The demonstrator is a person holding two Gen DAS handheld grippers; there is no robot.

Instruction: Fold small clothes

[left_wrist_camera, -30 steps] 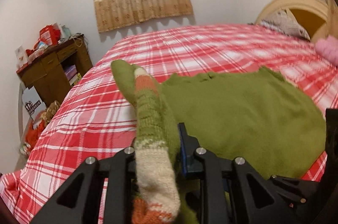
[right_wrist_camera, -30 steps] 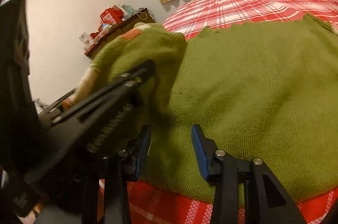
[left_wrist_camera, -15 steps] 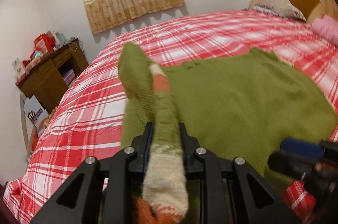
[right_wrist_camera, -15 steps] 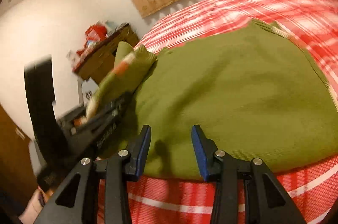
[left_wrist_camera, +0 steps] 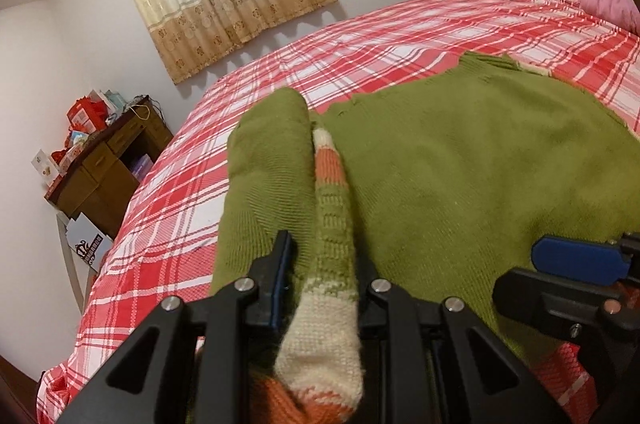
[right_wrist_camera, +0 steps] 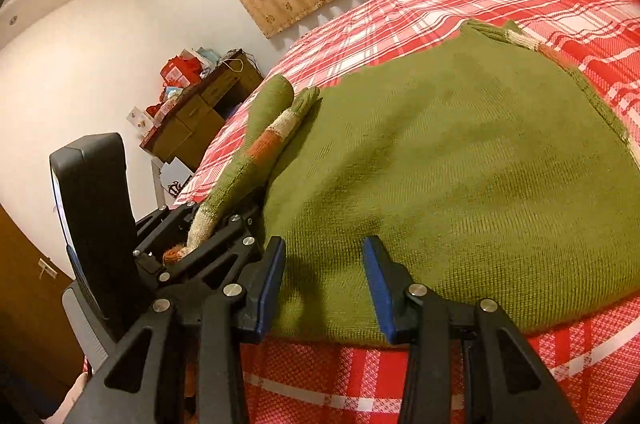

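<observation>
1. The green sweater [left_wrist_camera: 460,159] is lying flat on the near part of the plaid bed [left_wrist_camera: 400,31], its body spread so the sleeve can fold over it.
2. Your left gripper [left_wrist_camera: 324,276] is pinching the striped sleeve [left_wrist_camera: 332,207] at the sweater's left side, holding it up so it clears the body.
3. Your right gripper [right_wrist_camera: 324,284] is hovering with jaws apart and empty at the near hem, probably waiting to pin or grasp it.
4. A cluttered wooden desk [left_wrist_camera: 108,167] is standing far left, well apart.
</observation>
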